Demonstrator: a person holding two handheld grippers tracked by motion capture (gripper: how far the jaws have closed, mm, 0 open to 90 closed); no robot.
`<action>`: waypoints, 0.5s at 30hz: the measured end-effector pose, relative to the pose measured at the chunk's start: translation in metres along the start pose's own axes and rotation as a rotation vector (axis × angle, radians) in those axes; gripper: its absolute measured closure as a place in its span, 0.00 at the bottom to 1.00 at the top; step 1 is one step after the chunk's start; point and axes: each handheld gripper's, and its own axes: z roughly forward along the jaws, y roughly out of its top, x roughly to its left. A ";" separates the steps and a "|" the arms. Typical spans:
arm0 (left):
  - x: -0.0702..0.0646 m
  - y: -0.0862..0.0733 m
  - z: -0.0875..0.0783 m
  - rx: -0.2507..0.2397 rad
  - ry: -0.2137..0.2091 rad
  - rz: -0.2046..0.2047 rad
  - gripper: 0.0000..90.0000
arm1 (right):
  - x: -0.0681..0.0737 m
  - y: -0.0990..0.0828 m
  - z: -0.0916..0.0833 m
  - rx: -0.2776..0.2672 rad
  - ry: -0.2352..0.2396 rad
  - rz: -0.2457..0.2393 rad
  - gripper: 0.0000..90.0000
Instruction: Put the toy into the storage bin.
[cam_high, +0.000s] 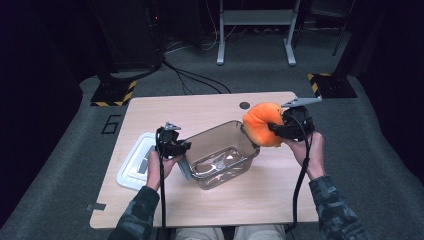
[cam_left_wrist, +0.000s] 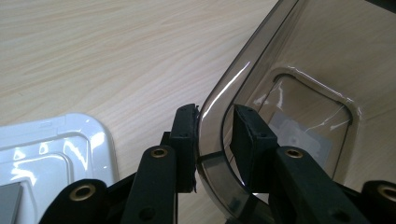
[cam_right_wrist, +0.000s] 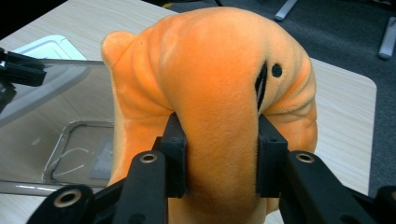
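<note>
over wooden table (cam_high: 150, 112), orange plush (cam_right_wrist: 210, 93) squeezed between right gripper (cam_right_wrist: 217, 154) jaws, beside clear bin (cam_high: 220, 150)

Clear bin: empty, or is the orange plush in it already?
Empty. The clear bin shows only its bare bottom; the orange plush is outside, clamped in the right gripper by the bin's far right corner.

Orange plush toy (cam_right_wrist: 210, 93); smoky clear bin (cam_high: 220, 150); white lid (cam_high: 134, 162); pale wood table (cam_high: 200, 107).
</note>
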 end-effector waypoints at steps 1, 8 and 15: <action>0.000 0.000 0.000 0.000 0.001 0.000 0.78 | 0.001 0.001 0.001 0.003 0.003 -0.002 0.70; 0.000 0.000 0.000 0.001 0.003 0.001 0.78 | 0.013 0.009 0.006 0.005 0.025 -0.023 0.70; 0.000 0.000 0.000 -0.004 0.005 -0.002 0.78 | 0.027 0.016 0.011 0.000 0.048 -0.052 0.70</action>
